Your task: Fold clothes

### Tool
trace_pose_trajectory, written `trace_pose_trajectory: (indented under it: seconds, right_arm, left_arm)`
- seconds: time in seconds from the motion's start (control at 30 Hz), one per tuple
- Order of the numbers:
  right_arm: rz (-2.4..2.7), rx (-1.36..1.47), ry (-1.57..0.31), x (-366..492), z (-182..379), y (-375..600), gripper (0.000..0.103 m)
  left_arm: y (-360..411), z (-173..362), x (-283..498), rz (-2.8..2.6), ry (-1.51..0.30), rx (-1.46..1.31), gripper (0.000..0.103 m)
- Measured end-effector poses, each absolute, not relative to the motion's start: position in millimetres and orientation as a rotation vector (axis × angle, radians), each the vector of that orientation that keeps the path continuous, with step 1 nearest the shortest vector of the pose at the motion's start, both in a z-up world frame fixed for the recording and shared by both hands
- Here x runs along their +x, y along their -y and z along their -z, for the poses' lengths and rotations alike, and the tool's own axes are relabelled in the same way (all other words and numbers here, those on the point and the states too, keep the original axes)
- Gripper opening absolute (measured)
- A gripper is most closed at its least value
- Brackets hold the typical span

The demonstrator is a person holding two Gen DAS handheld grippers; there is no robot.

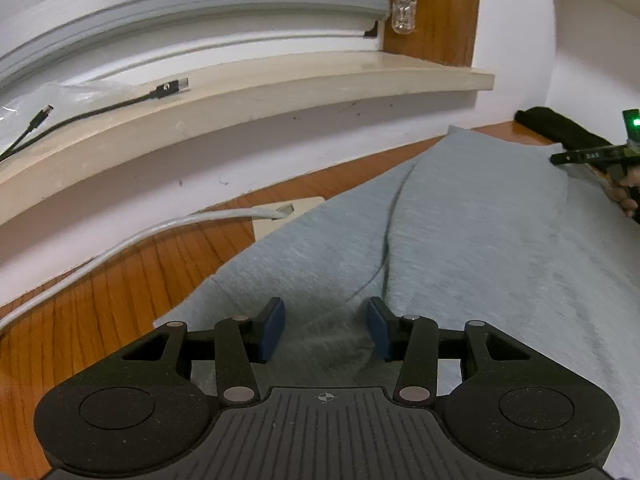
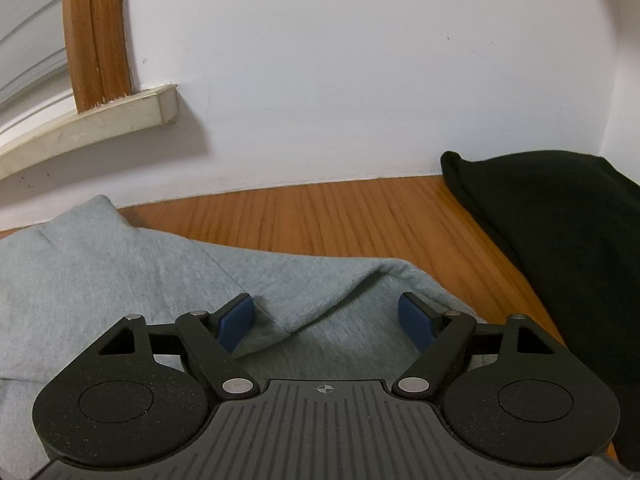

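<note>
A light grey garment point(image 1: 460, 240) lies spread on the wooden table point(image 1: 120, 280), with a dark seam line running down it. My left gripper point(image 1: 326, 320) hovers low over its near-left part. Its blue pads point(image 1: 274, 330) stand apart, with slightly bunched grey cloth in the gap and no visible pinch. In the right wrist view my right gripper point(image 2: 326, 316) is open wide over a raised fold of the same grey garment point(image 2: 120, 264), near its right edge. The right gripper's body point(image 1: 592, 156), with a green light, and the hand point(image 1: 624, 196) holding it show at the left wrist view's right edge.
A black garment point(image 2: 560, 240) lies at the table's back right corner against the white wall point(image 2: 360, 80). A white cable point(image 1: 160, 228) and a beige plate point(image 1: 280, 216) lie left of the grey cloth. Black cables point(image 1: 100, 110) rest on the window sill point(image 1: 280, 92).
</note>
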State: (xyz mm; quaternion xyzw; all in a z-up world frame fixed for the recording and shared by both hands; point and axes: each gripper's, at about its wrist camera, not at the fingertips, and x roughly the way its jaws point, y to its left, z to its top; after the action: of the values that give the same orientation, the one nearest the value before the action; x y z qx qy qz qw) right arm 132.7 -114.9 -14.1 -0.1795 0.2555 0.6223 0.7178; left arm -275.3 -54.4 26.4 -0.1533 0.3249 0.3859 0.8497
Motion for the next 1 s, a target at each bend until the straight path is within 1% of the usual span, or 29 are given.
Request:
trace_pose_trajectory:
  seconds: [0.1, 0.33, 0.37, 0.4, 0.43, 0.47, 0.6, 0.63, 0.67, 0.7, 0.73, 0.77, 0.83, 0.9, 1.0]
  right_arm:
    - [-1.377, -0.399, -0.565, 133.3, 14.6, 115.2, 0.078]
    - [-1.378, -0.400, -0.563, 133.6, 15.5, 114.9, 0.079]
    - [-1.378, -0.400, -0.563, 133.5, 15.5, 114.7, 0.079]
    - [-1.377, -0.400, -0.563, 133.5, 15.6, 114.6, 0.079]
    - [-1.377, -0.400, -0.563, 133.5, 15.6, 114.5, 0.079]
    - [-1.377, -0.399, -0.563, 133.5, 15.6, 114.6, 0.079]
    - [-1.378, -0.397, -0.564, 133.2, 16.4, 114.7, 0.079]
    - [-1.382, -0.395, -0.563, 133.3, 16.7, 114.8, 0.079]
    - [-1.388, -0.393, -0.562, 133.4, 17.1, 114.7, 0.079]
    - [-1.388, -0.394, -0.561, 133.5, 17.4, 114.7, 0.079]
    - [-1.389, -0.394, -0.560, 133.4, 17.7, 114.7, 0.079]
    - [-1.390, -0.393, -0.559, 133.5, 17.8, 114.7, 0.079]
    - [-1.390, -0.392, -0.556, 133.6, 17.7, 115.1, 0.079]
    - [-1.391, -0.391, -0.553, 133.3, 17.5, 115.7, 0.083]
    - [-1.398, -0.378, -0.553, 134.8, 16.9, 117.0, 0.084]
  left_arm:
    - [59.3, -27.6, -279.5, -0.805, -0.656, -0.338, 0.049]
    - [67.6, -20.3, -275.5, -0.816, -0.652, -0.315, 0.049]
    - [68.4, -20.0, -275.0, -0.817, -0.651, -0.305, 0.044]
    - [69.3, -20.2, -274.8, -0.814, -0.645, -0.300, 0.027]
    - [70.1, -20.6, -274.6, -0.811, -0.639, -0.294, 0.016]
    - [71.1, -22.9, -275.3, -0.810, -0.622, -0.289, 0.008]
    - [67.4, -44.4, -290.0, -0.931, -0.484, -0.297, 0.007]
    - [63.0, -46.0, -290.2, -0.982, -0.494, -0.300, 0.009]
    - [59.2, -44.4, -285.5, -1.031, -0.540, -0.271, 0.013]
    - [55.7, -41.6, -281.4, -1.060, -0.585, -0.250, 0.022]
    - [52.3, -39.2, -280.6, -1.077, -0.601, -0.255, 0.026]
    - [49.7, -37.5, -282.6, -1.085, -0.593, -0.280, 0.032]
    - [48.1, -34.7, -284.6, -1.089, -0.580, -0.310, 0.041]
    - [48.1, -32.1, -282.7, -1.092, -0.585, -0.315, 0.055]
    - [47.9, -31.1, -280.0, -1.078, -0.593, -0.320, 0.065]
